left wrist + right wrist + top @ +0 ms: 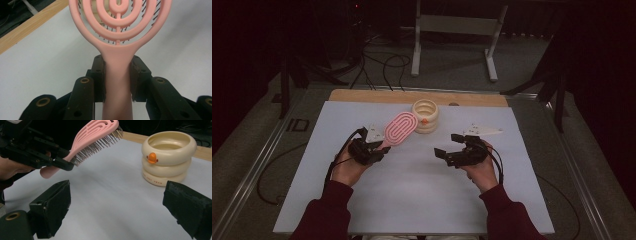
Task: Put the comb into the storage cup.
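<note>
My left gripper (379,150) is shut on the handle of a pink hairbrush (400,128), held off the table with its bristles pointing down. In the left gripper view the brush handle (117,75) is clamped between both black jaws. From the right gripper view the brush (92,137) slants up toward the far side, with the left gripper (63,162) around its handle. A cream ringed cup with an orange duck bill (425,116) stands just beyond the brush head. My right gripper (446,146) hovers open over the white mat, its jaws spread wide, with the cup (168,157) ahead on its right.
A white mat (412,190) covers the table, with a wooden strip (362,96) along its far edge. Beyond the table stand a white metal frame (457,30) and loose cables (382,65) on the floor.
</note>
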`<move>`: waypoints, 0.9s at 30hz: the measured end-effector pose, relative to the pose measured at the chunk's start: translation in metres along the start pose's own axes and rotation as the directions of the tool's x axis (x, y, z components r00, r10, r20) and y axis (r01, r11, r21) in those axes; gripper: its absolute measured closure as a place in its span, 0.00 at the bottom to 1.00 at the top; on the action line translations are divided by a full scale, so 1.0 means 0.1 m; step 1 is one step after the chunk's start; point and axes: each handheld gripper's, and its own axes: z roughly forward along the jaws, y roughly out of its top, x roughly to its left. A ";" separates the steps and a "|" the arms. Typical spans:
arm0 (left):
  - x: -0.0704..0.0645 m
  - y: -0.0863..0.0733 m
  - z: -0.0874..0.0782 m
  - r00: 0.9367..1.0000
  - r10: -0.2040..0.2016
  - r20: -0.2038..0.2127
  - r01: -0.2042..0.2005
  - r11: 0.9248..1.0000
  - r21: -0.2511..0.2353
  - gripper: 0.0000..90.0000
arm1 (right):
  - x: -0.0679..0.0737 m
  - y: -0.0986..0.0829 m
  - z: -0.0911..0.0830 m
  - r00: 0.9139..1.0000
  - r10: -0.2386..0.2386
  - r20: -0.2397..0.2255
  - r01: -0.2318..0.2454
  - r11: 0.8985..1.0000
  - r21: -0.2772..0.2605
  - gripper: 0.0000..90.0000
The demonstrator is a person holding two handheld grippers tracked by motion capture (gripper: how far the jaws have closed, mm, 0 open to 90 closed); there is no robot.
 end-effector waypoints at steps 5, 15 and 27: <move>-0.02 0.01 -0.01 1.000 0.001 -0.003 -0.001 1.000 -0.013 0.77 | 0.02 0.06 0.04 1.000 -0.004 -0.005 0.004 1.000 0.004 0.09; -0.08 0.02 0.00 1.000 0.003 -0.007 -0.003 0.999 -0.043 0.77 | 0.03 0.17 0.19 0.999 0.025 -0.027 -0.025 1.000 -0.003 0.09; -0.16 0.03 0.02 1.000 -0.013 -0.005 0.012 0.996 -0.086 0.77 | 0.11 0.31 0.41 0.997 0.036 -0.061 -0.036 0.999 0.001 0.09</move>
